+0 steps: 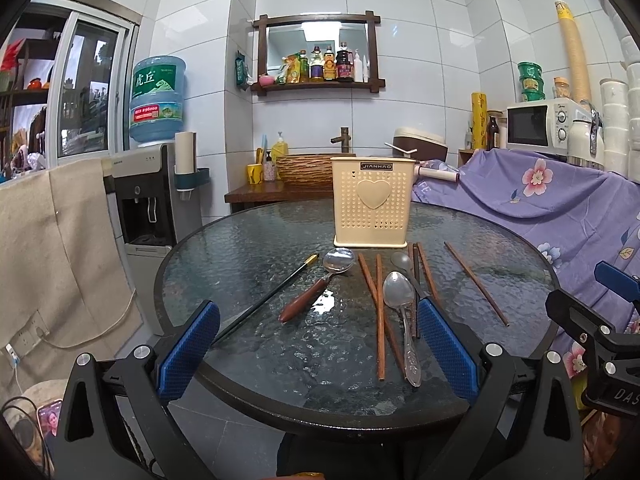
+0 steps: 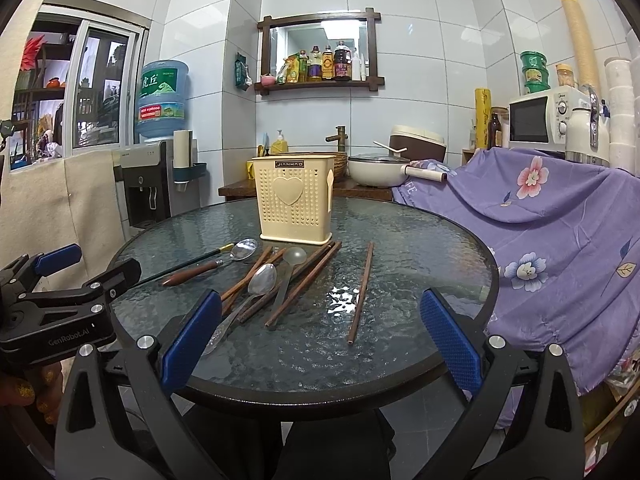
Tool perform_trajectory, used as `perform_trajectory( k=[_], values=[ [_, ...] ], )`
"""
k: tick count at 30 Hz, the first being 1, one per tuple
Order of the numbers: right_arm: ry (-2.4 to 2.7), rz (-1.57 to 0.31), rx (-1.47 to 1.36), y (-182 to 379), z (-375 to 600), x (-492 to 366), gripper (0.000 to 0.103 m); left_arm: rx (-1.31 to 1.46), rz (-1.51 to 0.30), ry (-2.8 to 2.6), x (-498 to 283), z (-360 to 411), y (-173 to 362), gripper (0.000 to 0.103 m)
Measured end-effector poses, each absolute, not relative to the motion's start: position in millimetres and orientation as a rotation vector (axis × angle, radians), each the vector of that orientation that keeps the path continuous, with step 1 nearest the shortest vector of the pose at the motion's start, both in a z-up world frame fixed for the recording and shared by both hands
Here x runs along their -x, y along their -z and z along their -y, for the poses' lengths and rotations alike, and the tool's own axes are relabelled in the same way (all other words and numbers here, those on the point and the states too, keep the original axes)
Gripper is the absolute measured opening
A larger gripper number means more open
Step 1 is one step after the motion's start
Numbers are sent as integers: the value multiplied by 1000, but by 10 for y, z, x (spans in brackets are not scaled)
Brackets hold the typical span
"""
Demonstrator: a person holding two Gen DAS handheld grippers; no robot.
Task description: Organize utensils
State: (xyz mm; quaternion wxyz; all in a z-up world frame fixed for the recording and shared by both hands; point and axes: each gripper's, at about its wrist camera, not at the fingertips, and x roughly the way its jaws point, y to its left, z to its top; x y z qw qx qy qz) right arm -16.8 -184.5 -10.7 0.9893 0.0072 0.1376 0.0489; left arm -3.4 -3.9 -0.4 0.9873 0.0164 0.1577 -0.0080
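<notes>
Room: white-tiled kitchen, with a water dispenser (image 1: 154, 184) at far left, a wooden wall shelf (image 1: 318, 54) of bottles at centre, and a microwave (image 1: 538, 126) at right above a purple floral cloth (image 1: 560, 200).
Worktop: round dark glass worktop (image 1: 240, 248), its top textured and catching glare.
Left gripper: left gripper (image 1: 318, 344) hovers over the near edge of the worktop, blue-padded fingers (image 1: 188, 350) spread wide with nothing between them.
Black chopstick: thin black chopstick (image 1: 268, 298) with a gold tip, lying at an angle at the left of the spread.
Wooden-handled spoon: wooden-handled spoon (image 1: 316, 284) lies just right of the black chopstick, bowl toward the holder.
Utensil holder: cream perforated utensil holder (image 1: 372, 202) with a heart on its front stands upright at the back of the worktop, behind the utensils.
Brown chopsticks: several brown chopsticks (image 1: 380, 312) lie crossed in front of the holder.
Metal spoon: all-metal spoon (image 1: 400, 312) rests on that pile, bowl toward the holder.
Ladle: dull grey ladle (image 2: 290, 270) lies partly under the pile.
Lone chopstick: single brown chopstick (image 1: 476, 284) lies apart, to the right.
Right gripper: right gripper (image 2: 320, 328) is likewise spread wide and holding nothing, over the worktop's near right edge.
</notes>
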Motion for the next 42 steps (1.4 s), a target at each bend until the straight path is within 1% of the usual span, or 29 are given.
perform_trajectory(
  k=[16, 21, 27, 28, 29, 30, 31, 32, 33, 35, 36, 38, 39, 42],
  values=[
    [-101, -284, -8, 115, 1823, 144, 98, -38, -328, 26, 12, 41, 3, 97],
    [-75, -335, 2, 126, 1876, -21, 98, -103, -414, 42, -229, 17, 35, 97],
    [-91, -465, -2, 154, 2034, -534, 98, -104, -503, 73, -747, -181, -13, 97],
    [-94, -480, -5, 150, 2048, -621, 98, -98, -518, 92, -854, -203, -36, 95],
    [-98, -501, -8, 143, 2073, -744, 97, -99, -532, 110, -966, -215, -59, 91],
    [-104, -513, -12, 137, 2089, -823, 95, -104, -545, 122, -1067, -221, -76, 88],
    [-109, -535, -11, 126, 2107, -983, 91, -113, -559, 131, -1196, -233, -88, 83],
    [-103, -555, -1, 128, 2108, -1104, 89, -119, -570, 134, -1281, -237, -84, 79],
    [-100, -582, 14, 133, 2106, -1259, 84, -128, -593, 139, -1401, -242, -74, 77],
    [-110, -627, 28, 150, 2103, -1528, 79, -133, -659, 157, -1669, -268, -33, 62],
    [-109, -657, 28, 169, 2115, -1661, 77, -123, -692, 166, -1776, -305, -6, 59],
    [-123, -716, 8, 217, 2140, -1900, 70, -85, -754, 201, -1975, -389, 50, 49],
    [-124, -739, -4, 238, 2144, -1987, 66, -67, -782, 210, -2059, -429, 70, 47],
    [-110, -819, -31, 354, 2192, -2366, 59, -70, -831, 216, -2225, -481, 114, 46]
  ],
)
